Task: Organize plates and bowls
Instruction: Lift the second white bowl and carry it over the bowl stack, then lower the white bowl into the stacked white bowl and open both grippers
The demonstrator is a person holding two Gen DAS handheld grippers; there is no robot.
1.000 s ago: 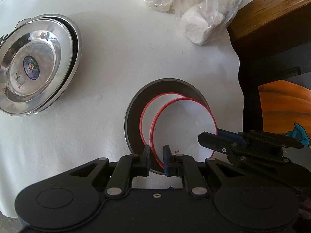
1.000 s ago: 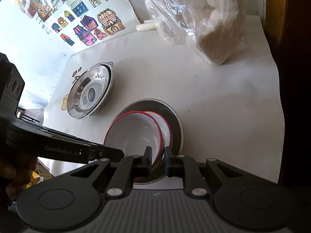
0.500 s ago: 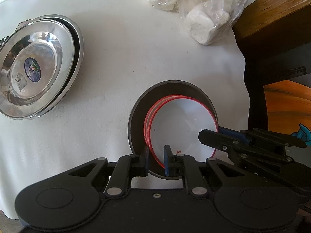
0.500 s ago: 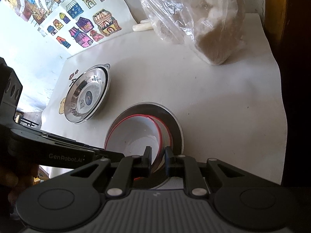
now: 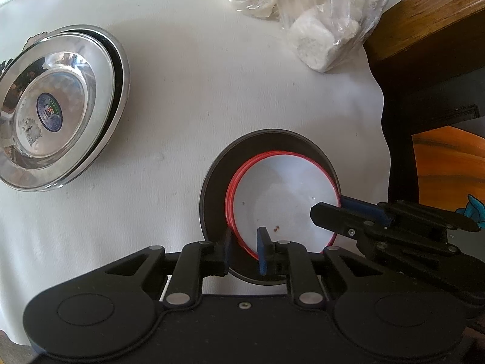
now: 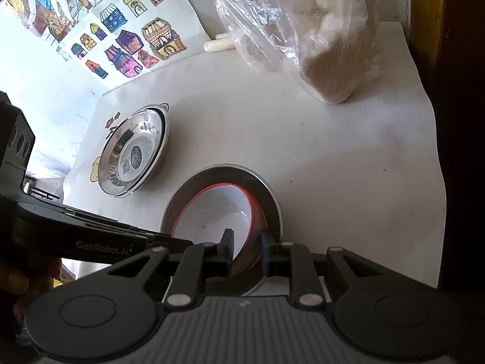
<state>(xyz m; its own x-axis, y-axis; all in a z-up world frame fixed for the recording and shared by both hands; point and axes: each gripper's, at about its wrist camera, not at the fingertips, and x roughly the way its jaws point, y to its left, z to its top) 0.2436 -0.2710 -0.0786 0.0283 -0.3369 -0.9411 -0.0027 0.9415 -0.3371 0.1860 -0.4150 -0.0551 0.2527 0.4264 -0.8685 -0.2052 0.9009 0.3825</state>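
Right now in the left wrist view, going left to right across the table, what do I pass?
Stacked shiny steel plates → dark round plate holding the nested red-rimmed white bowls → black right gripper reaching in from the right → dark wooden furniture at the far right.

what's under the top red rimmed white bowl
A second red-rimmed bowl is nested beneath the top bowl, both sitting on a dark plate. Anything lower is covered.
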